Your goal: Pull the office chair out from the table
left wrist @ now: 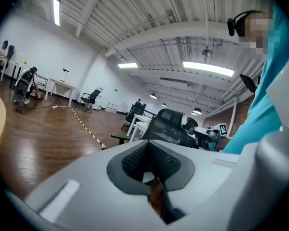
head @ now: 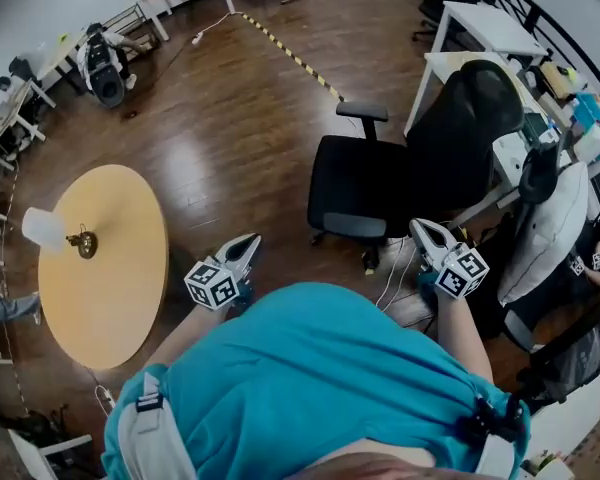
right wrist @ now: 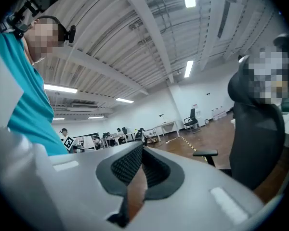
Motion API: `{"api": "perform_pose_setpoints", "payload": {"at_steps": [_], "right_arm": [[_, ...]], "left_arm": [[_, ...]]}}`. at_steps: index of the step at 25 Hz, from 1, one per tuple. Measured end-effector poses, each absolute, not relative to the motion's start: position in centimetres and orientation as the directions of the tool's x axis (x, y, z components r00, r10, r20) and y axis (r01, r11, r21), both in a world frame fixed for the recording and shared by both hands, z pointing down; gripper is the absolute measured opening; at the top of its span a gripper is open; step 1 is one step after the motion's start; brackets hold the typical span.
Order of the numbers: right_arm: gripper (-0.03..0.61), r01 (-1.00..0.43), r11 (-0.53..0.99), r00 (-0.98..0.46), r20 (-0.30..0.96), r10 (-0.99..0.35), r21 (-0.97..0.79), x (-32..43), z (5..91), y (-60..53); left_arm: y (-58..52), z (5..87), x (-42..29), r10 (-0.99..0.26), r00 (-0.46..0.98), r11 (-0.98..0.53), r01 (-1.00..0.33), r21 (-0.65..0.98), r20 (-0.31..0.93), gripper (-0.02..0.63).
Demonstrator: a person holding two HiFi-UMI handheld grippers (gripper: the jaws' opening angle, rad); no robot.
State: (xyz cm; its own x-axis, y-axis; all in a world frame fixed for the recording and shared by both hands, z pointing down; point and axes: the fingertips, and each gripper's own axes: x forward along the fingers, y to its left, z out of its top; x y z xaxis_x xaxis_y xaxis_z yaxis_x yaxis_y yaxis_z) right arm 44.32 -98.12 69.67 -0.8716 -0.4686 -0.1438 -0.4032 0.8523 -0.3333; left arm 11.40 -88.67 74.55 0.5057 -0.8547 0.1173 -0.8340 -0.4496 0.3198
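The black office chair [head: 380, 183] stands on the wood floor, turned away from the white table [head: 450, 66] at the right, its backrest next to the table edge. My left gripper [head: 242, 251] hovers low, left of the chair and apart from it, jaws shut on nothing. My right gripper [head: 427, 236] hangs just in front of the chair's seat edge, jaws also shut and empty. In the left gripper view the shut gripper [left wrist: 147, 146] points toward the chair [left wrist: 166, 126] farther off. In the right gripper view the gripper [right wrist: 140, 150] has the chair's backrest [right wrist: 257, 143] close at the right.
A round wooden table [head: 105, 268] with a white cup [head: 43, 228] and a small brass object [head: 83, 242] stands at the left. A second chair draped in pale cloth [head: 552, 226] stands at the right. Cables [head: 395, 280] lie on the floor under the chair; striped tape [head: 295, 58] crosses the floor.
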Motion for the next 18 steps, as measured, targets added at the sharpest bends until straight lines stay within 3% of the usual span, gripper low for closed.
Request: {"api": "perform_pose_setpoints", "payload": {"at_steps": [12, 18], "right_arm": [[-0.002, -0.170, 0.934, -0.963, -0.150, -0.226, -0.313, 29.2, 66.2, -93.5], [-0.002, -0.269, 0.925, -0.948, -0.096, -0.304, -0.269, 22.9, 61.3, -85.8]], "left_arm": [[-78.3, 68.8, 4.3, -0.909, 0.412, -0.377, -0.878, 0.295, 0.064, 0.032], [-72.2, 65.2, -2.5, -0.859, 0.512, -0.484, -0.818, 0.311, 0.011, 0.031]]}}
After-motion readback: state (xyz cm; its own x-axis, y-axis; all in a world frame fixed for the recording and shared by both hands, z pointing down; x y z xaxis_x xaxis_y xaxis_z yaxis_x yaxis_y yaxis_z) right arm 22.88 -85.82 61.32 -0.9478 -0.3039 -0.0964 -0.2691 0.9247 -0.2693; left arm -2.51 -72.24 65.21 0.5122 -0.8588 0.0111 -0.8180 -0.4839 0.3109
